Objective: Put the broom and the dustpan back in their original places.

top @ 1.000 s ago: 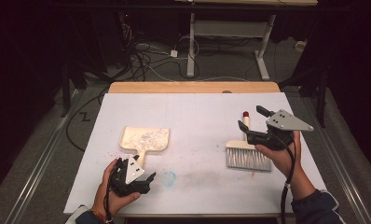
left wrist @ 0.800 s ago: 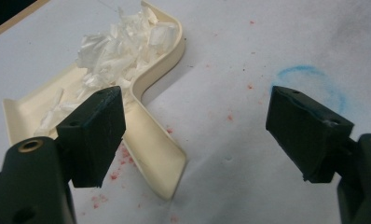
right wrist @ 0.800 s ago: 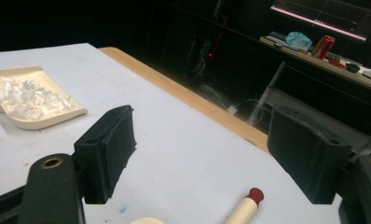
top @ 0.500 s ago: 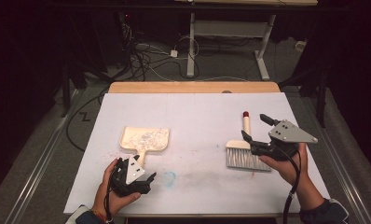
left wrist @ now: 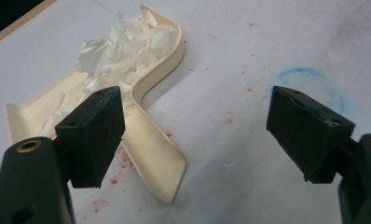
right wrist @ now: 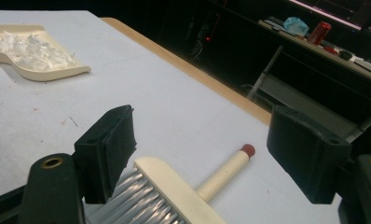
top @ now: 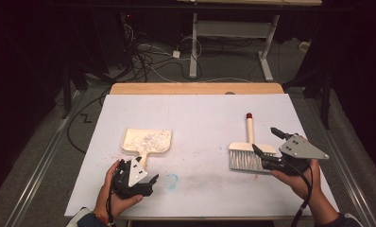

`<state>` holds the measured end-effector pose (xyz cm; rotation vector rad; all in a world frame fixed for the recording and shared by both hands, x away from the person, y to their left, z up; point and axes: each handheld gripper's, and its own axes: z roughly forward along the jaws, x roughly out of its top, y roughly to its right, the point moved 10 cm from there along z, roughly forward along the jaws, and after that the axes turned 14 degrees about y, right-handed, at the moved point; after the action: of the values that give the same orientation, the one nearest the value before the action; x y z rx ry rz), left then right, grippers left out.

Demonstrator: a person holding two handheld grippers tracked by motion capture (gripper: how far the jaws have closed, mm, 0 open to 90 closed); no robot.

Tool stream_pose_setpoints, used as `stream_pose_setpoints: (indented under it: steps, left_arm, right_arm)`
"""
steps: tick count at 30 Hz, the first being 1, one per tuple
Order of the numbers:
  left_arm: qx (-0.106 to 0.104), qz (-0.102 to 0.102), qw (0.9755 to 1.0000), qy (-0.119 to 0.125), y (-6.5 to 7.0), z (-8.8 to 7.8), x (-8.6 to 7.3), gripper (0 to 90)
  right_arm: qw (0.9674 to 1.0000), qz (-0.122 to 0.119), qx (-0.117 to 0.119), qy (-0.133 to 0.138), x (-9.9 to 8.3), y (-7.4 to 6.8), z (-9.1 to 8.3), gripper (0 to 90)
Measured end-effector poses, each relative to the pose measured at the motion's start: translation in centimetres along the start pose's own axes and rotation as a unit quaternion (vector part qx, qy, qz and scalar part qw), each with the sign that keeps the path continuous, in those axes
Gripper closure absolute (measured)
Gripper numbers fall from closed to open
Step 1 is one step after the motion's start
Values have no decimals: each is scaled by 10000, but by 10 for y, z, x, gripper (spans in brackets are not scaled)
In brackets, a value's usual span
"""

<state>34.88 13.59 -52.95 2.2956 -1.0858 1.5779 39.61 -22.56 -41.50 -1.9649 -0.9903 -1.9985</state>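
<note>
A cream dustpan [top: 147, 141] [left wrist: 141, 116] lies left of centre on the white table cover, with white shredded scraps [left wrist: 123, 49] in its tray. My left gripper [top: 146, 176] [left wrist: 197, 135] is open just behind the dustpan's handle, which lies by its left jaw. A cream hand brush [top: 247, 149] [right wrist: 174, 191] with a red-tipped handle lies at the right. My right gripper [top: 267, 142] [right wrist: 202, 149] is open just right of the brush head, and nothing sits between its jaws.
A blue ring mark [top: 171, 179] and red specks stain the white cover [top: 200, 113]. A wooden table edge [top: 195, 88] runs along the far side. Beyond it are cables on the floor and a desk frame [top: 233, 33].
My right gripper has drawn back toward the near right, off the brush, which stays lying on the table. The left gripper has barely moved.
</note>
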Motion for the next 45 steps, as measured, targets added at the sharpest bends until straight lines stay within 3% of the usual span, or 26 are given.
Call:
stream_pose_setpoints:
  steps: [5, 19, 21, 26, 45]
  left_arm:
    - [15, 2, 10000, 25, -1, 0, 1, 183]
    - [164, 6, 9999, 46, -4, -2, 2, 180]
    - [181, -10, 9998, 68, -6, -2, 2, 179]
    - [187, 25, 9998, 53, -6, -1, 2, 179]
    - [146, 144, 9998, 55, -2, -3, 1, 178]
  right_arm:
    - [9998, 60, -39, 180, -7, 1, -15, 250]
    - [9997, 55, -190, -145, -56, 6, -52, 237]
    - [9995, 191, -174, -203, -60, 7, -55, 227]
    - [9991, 161, -228, -327, -71, 6, -60, 213]
    - [9991, 91, -188, -375, -70, -2, -56, 213]
